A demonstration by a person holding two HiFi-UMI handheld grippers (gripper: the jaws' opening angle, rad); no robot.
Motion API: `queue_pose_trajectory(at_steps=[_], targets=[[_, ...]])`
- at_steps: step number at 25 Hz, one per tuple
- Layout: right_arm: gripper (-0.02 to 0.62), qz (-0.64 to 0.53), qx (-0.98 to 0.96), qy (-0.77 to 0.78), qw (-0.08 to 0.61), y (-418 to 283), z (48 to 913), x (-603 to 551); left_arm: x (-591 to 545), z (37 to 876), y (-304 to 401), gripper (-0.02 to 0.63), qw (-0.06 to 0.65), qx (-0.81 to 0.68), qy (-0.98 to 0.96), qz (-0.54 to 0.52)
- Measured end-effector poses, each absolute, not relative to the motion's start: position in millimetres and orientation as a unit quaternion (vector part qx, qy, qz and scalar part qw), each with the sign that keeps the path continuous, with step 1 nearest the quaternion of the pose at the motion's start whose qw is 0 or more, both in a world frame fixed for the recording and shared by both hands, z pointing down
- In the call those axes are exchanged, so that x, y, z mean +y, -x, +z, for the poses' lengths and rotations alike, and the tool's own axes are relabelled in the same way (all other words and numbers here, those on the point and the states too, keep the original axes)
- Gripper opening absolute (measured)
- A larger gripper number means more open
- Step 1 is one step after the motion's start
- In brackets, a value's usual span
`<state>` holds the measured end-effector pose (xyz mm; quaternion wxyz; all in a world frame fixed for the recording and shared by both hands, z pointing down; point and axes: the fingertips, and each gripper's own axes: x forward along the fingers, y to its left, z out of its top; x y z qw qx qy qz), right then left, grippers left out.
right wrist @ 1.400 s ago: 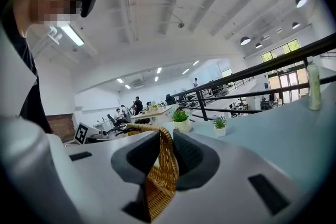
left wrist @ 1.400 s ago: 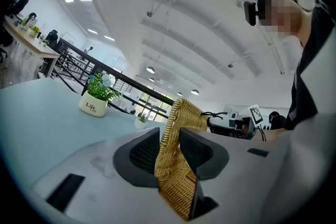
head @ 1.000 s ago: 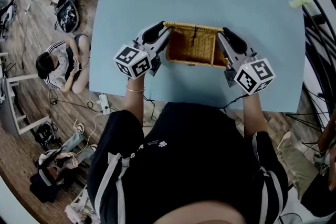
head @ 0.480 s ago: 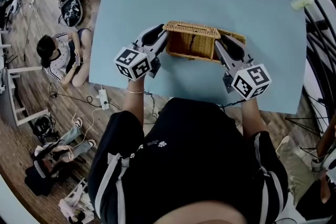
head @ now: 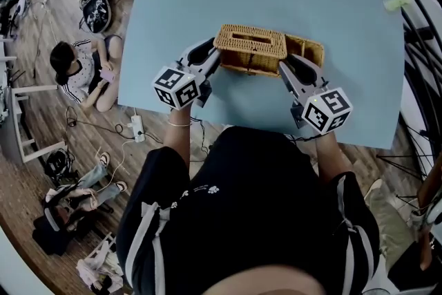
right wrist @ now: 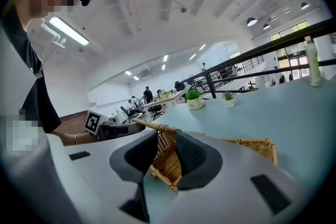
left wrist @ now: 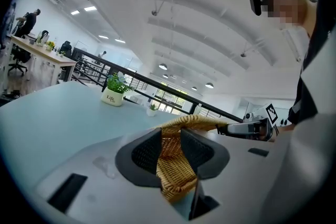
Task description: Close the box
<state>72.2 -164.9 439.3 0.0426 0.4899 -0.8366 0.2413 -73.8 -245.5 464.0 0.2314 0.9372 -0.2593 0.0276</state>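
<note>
Only 1 legible word: "Life", in dark print on the side of the white plant pot (left wrist: 112, 97), near the far edge of the table (left wrist: 42, 113), seen in the left gripper view. Finer line beneath it too small to read. Black-and-white square markers on the cubes of the left hand-held gripper (head: 214, 57) and the right hand-held gripper (head: 289, 64): coded patterns only, not readable as letters or digits.
</note>
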Motion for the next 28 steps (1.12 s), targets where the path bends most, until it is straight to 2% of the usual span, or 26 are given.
queue_pose_trajectory(at_steps=[28], targets=[[0.078, 0.319, -0.823, -0.462, 0.091, -61, 491, -135, -208, 504, 91, 0.114, 0.278, -0.290, -0.914, 0.060]])
